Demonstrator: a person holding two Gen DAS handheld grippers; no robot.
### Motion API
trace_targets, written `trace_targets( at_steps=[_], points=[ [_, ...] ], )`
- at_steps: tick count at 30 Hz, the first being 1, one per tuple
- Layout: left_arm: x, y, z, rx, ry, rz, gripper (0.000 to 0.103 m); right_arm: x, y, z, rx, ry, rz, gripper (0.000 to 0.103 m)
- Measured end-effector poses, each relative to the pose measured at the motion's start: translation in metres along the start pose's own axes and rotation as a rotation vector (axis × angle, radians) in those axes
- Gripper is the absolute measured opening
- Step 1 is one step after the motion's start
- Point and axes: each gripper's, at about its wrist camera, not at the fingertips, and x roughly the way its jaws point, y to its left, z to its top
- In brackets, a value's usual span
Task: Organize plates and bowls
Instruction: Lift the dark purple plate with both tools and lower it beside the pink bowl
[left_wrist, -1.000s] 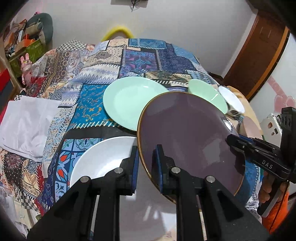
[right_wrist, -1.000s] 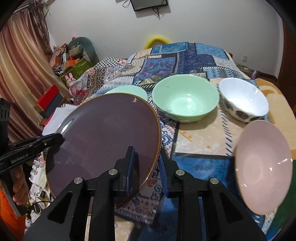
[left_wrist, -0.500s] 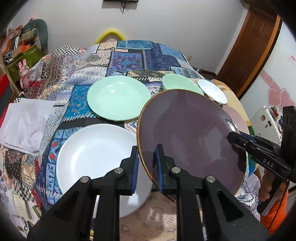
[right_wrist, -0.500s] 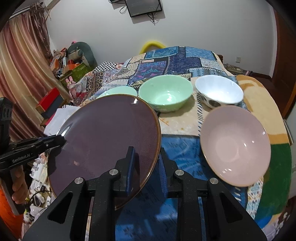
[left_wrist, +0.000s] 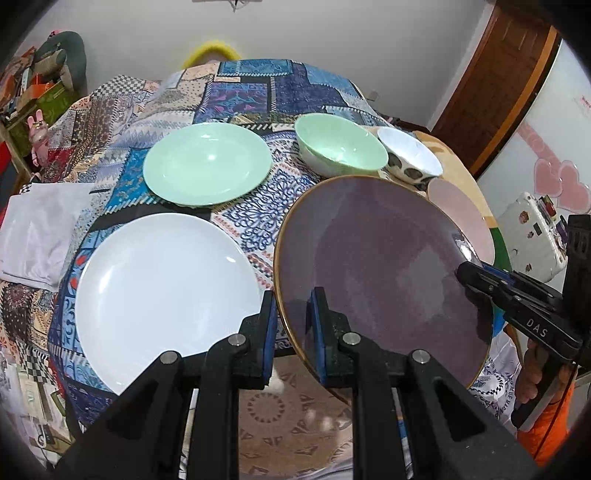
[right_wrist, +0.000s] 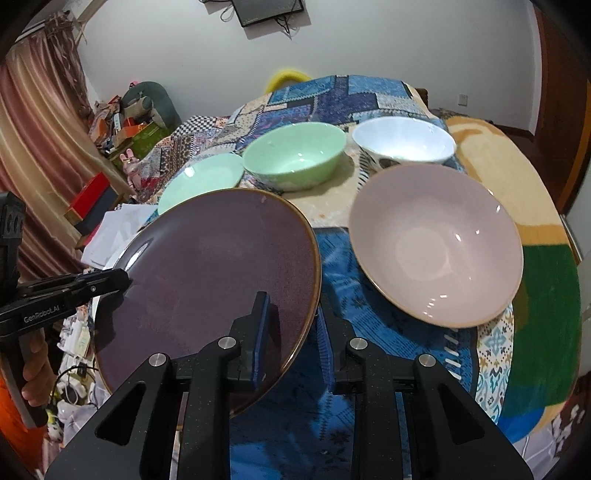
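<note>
A dark purple plate (left_wrist: 384, 266) with a gold rim is held in the air between both grippers, above the near edge of the patchwork table. My left gripper (left_wrist: 291, 332) is shut on its left rim. My right gripper (right_wrist: 291, 334) is shut on its right rim; the plate also shows in the right wrist view (right_wrist: 210, 280). On the table lie a white plate (left_wrist: 162, 288), a mint green plate (left_wrist: 207, 168), a mint green bowl (right_wrist: 295, 155), a white patterned bowl (right_wrist: 404, 142) and a pink bowl (right_wrist: 436, 240).
The table carries a patchwork cloth (left_wrist: 258, 92). White folded cloth (left_wrist: 37, 229) lies off its left side. A wooden door (left_wrist: 495, 85) stands at the right. Clutter and a red box (right_wrist: 92, 199) sit on the floor to the left.
Both grippers have risen and drawn back with the purple plate between them. More of the table now shows, with the white plate and the pink bowl fully in view.
</note>
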Motion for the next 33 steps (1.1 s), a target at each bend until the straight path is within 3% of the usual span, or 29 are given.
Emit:
trace_targets(
  at_steps=[16,33],
  points=[
    [0.055,-0.007,-0.006,0.001,0.106,-0.005,0.017,0.030,-0.024,-0.014,0.059,0.080,-0.016,0.022],
    [0.074,-0.005,-0.005,-0.011,0.140,-0.006,0.017,0.020,-0.023,-0.010,0.032,0.065,-0.061,0.025]
  ],
)
